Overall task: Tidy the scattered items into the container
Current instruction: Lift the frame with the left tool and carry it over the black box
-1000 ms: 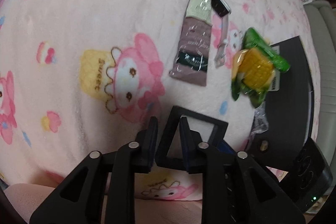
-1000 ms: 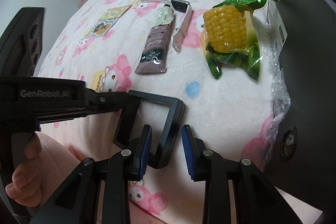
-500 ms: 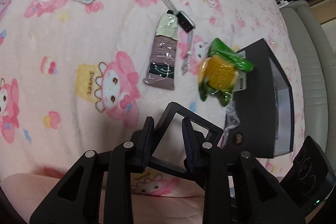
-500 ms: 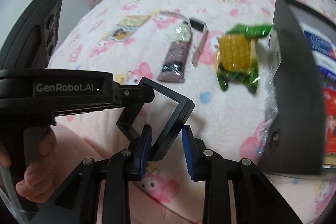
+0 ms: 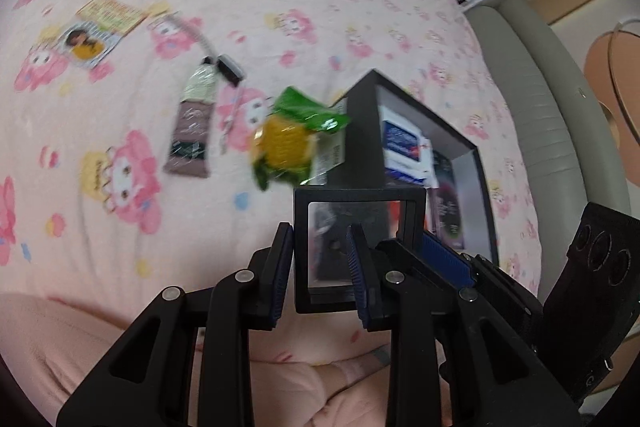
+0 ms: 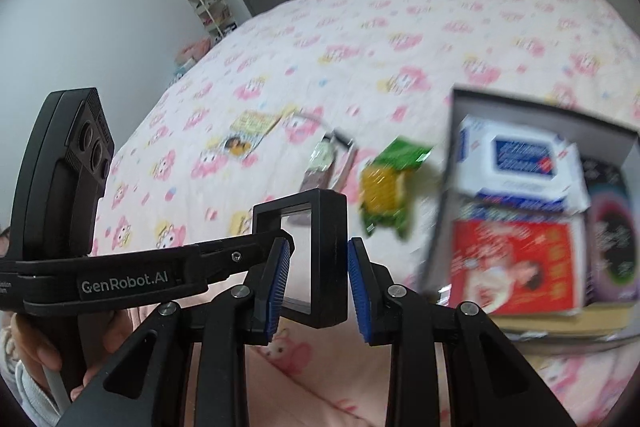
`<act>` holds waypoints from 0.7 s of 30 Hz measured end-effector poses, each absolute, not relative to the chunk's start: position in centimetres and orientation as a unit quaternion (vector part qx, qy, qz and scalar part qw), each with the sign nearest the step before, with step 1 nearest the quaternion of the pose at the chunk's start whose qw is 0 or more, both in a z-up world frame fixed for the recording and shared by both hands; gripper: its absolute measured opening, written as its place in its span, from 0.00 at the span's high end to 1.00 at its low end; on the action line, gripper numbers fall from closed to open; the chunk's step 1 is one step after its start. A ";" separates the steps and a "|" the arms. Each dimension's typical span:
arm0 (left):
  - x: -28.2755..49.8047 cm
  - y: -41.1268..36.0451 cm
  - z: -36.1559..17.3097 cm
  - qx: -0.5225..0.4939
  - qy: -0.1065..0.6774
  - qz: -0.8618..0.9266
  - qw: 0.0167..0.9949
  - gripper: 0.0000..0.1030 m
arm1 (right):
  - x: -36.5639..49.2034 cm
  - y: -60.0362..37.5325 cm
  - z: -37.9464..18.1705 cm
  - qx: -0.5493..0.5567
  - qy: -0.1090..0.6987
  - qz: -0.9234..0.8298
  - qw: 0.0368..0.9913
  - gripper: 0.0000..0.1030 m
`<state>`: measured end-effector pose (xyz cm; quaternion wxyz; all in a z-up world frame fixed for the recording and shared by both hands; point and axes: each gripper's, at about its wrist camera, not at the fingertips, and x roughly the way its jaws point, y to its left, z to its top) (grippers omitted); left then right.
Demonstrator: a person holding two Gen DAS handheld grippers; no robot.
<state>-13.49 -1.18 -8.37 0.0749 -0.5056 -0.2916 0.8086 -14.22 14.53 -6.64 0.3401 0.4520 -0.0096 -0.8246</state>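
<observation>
Pink cartoon-print blanket [image 5: 304,7] spans bed. Black container [image 6: 448,187] rests on it, open top showing white-blue pack, red pack, dark pack. Black square frame [image 5: 360,197] with clear pane is raised off blanket, near container's front wall. Left gripper [image 5: 320,267] pinches frame's left edge; right gripper [image 6: 316,259] pinches opposite edge. Corn packet [image 5: 288,143] touches container's wall. Brown-green tube [image 5: 192,131] and watch [image 5: 230,67] lie beside corn; picture card [image 5: 100,31] well apart.
</observation>
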 end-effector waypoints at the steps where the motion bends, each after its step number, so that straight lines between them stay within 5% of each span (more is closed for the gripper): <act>1: -14.3 -0.4 -7.9 -0.503 -0.291 0.810 0.082 0.75 | -14.4 15.0 -6.0 0.446 -0.006 -0.829 0.337 0.74; 14: -22.1 9.1 -9.0 -0.531 -0.284 0.786 0.139 0.75 | -21.3 24.6 -5.3 0.426 -0.008 -0.850 0.309 0.74; 21: -23.9 12.3 -11.2 -0.568 -0.248 0.775 0.122 0.75 | -23.5 28.2 -9.2 0.485 -0.088 -0.831 0.257 0.75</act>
